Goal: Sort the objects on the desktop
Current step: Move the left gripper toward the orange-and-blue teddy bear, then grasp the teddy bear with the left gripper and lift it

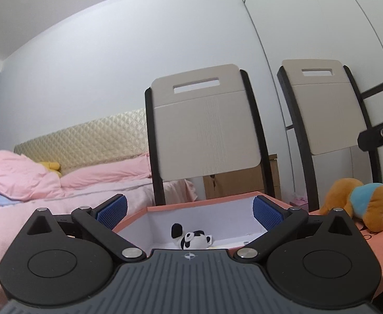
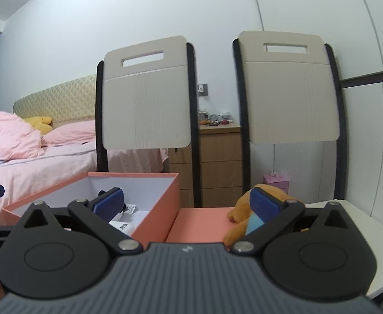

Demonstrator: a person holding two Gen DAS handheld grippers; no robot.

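A salmon-pink box (image 1: 204,200) with a white inside stands open on the table; it also shows in the right wrist view (image 2: 162,209). A small panda plush (image 1: 191,238) lies in it. My left gripper (image 1: 190,210) is open and empty, hovering just above the box. A brown plush dog with a blue shirt (image 1: 361,204) lies on the pink lid (image 1: 374,246) to the right. My right gripper (image 2: 188,204) is open and empty, its right finger in front of the dog (image 2: 243,214), above the lid (image 2: 199,225).
Two beige folding chairs (image 2: 147,96) (image 2: 288,89) stand behind the table. A bed with pink bedding (image 2: 34,157) is at left. A wooden drawer unit (image 2: 217,162) stands between the chairs. The white table edge (image 2: 374,235) runs at right.
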